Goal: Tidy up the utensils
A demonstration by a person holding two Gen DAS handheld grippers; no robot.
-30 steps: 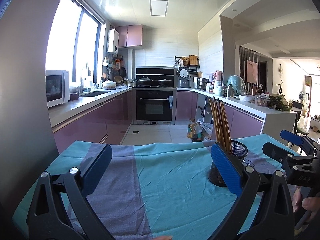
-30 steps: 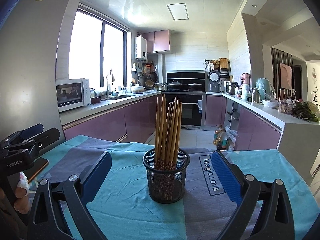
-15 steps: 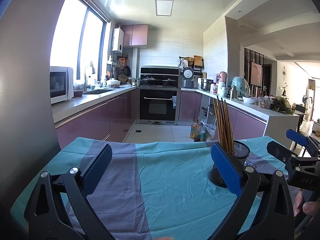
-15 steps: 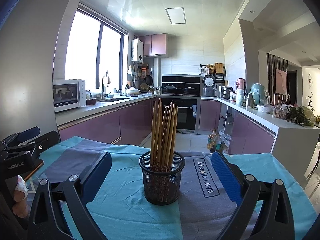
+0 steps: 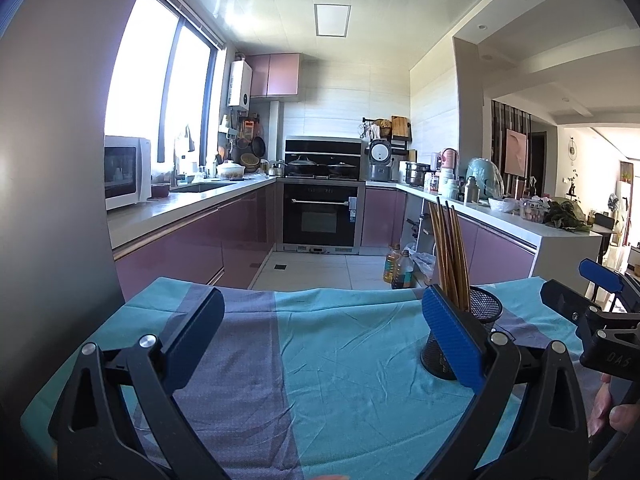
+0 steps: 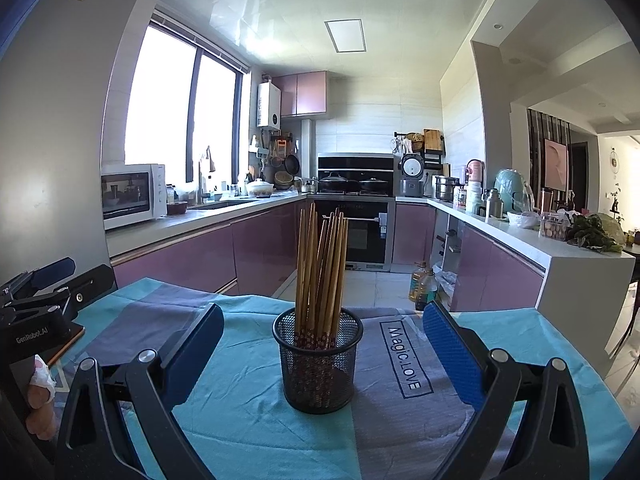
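On the table's turquoise-and-grey cloth (image 6: 248,412), dead ahead at twelve o'clock from our right gripper (image 6: 320,354), stands the black mesh cup (image 6: 319,364) with its bundle of chopsticks (image 6: 320,268). Over the last second both cameras have risen and drawn back a little, so the cup sits lower in our right view and more of the kitchen shows. We read that as backing away from a finished placement, or lining up a fresh approach (the frames cannot settle which). Our right gripper is spread wide and empty, the cup framed between its blue pads but well short of them. Our left gripper (image 5: 320,340) is equally wide and holds nothing, with the cup at about two o'clock, partly behind its right pad. The chopsticks are long, brown sticks standing nearly upright, fanned slightly, with what may be patterned lower ends, though the mesh blurs them.
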